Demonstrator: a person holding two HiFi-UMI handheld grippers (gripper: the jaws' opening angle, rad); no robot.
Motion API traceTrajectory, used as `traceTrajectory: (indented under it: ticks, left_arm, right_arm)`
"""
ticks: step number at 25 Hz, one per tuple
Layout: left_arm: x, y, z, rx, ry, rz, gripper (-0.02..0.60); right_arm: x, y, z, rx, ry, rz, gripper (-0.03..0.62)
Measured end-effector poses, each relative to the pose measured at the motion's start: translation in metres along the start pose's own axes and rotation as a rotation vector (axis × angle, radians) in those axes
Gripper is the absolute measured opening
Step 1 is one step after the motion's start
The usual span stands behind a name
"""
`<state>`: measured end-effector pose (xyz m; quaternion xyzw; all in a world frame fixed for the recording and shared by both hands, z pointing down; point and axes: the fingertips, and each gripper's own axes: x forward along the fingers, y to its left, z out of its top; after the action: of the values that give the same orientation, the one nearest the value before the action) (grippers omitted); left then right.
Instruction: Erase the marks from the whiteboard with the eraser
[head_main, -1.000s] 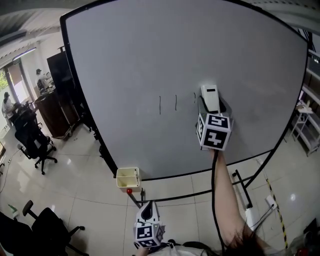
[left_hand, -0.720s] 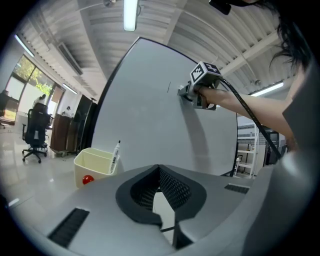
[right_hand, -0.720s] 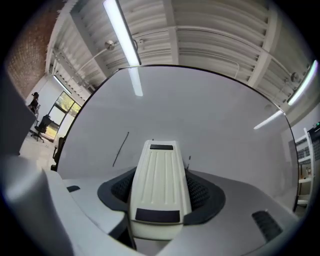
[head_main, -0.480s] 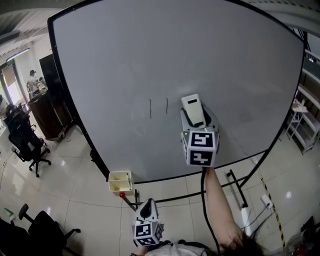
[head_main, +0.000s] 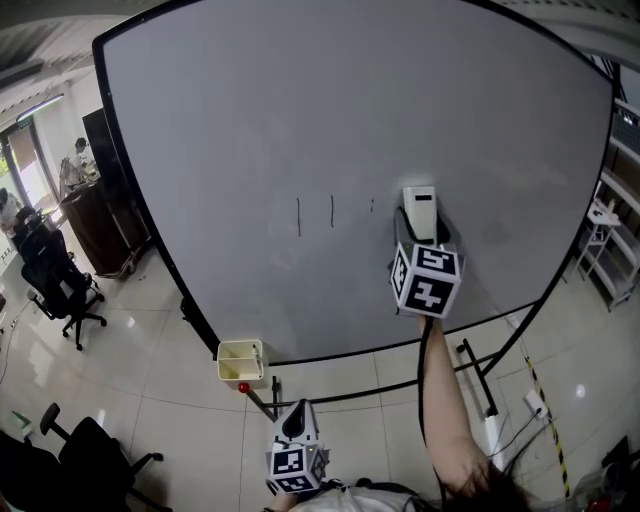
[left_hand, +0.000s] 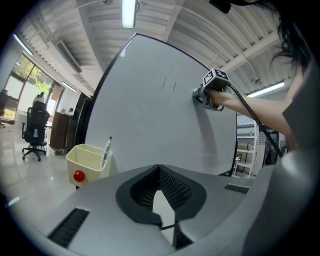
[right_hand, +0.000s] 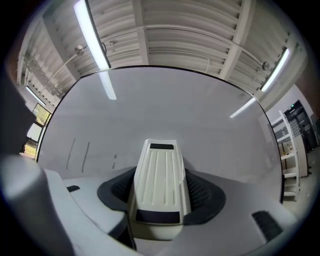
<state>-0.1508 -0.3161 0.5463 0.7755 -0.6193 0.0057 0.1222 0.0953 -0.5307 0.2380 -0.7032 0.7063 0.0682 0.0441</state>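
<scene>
Right claw (right_hand: 158, 199): clamped on the eraser (right_hand: 159, 180), gripping it across its long sides. The ribbed back faces the camera, so the wiping face appears to be turned to the whiteboard (head_main: 300, 110). This hold suits flat contact and sideways strokes.

In the head view the eraser sits at mid-height on the board, apparently against it. A short faint mark (head_main: 372, 206) lies just to its left. Two longer vertical strokes (head_main: 298, 217) stand further left and are unwiped. Judgement: erasing is under way, and the next pass should run leftward over all three.

Left claw (left_hand: 159, 172): tips together, nothing between them. It is held low and well clear of the board, idle. Near it hangs a cream holder (left_hand: 87, 155) with a marker (left_hand: 105, 150).
</scene>
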Motion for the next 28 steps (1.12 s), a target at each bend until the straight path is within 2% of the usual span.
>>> traceTrajectory:
  ticks: [3,6,9,12,15,17,19,23,28]
  left_arm:
    - [-0.002,0.003,0.003,-0.011,-0.001,0.016,-0.006]
    - [-0.003,0.004,0.004,-0.015,-0.004,0.022,-0.006]
    - [-0.003,0.005,0.004,-0.018,-0.006,0.023,-0.006]
    - [-0.002,0.008,0.007,-0.028,-0.011,0.038,-0.006]
    - [0.001,0.005,0.007,-0.026,-0.013,0.026,-0.006]
    - [0.003,0.002,0.005,-0.017,-0.006,0.007,-0.006]
    - [0.003,0.002,0.004,-0.013,-0.003,0.005,-0.006]
    - [0.002,0.006,0.0,-0.017,0.008,0.011,-0.006]
    - [-0.001,0.018,-0.001,-0.029,0.009,0.035,-0.006]
  right_arm:
    - [-0.008,0.069,-0.001,-0.084,-0.001,0.099,0.278]
    - [-0.015,0.138,-0.023,-0.222,0.016,0.202,0.278]
    - [-0.018,0.166,-0.038,-0.322,0.023,0.252,0.278]
    - [-0.022,0.142,-0.022,-0.268,-0.012,0.251,0.278]
    - [-0.021,0.059,0.001,-0.147,-0.039,0.108,0.278]
    - [-0.01,0.0,-0.001,-0.047,-0.02,0.016,0.278]
    - [-0.001,-0.035,-0.01,0.026,0.012,-0.03,0.278]
    - [0.001,-0.035,-0.021,0.062,0.022,-0.058,0.278]
    - [-0.002,0.029,-0.028,0.032,0.025,0.022,0.278]
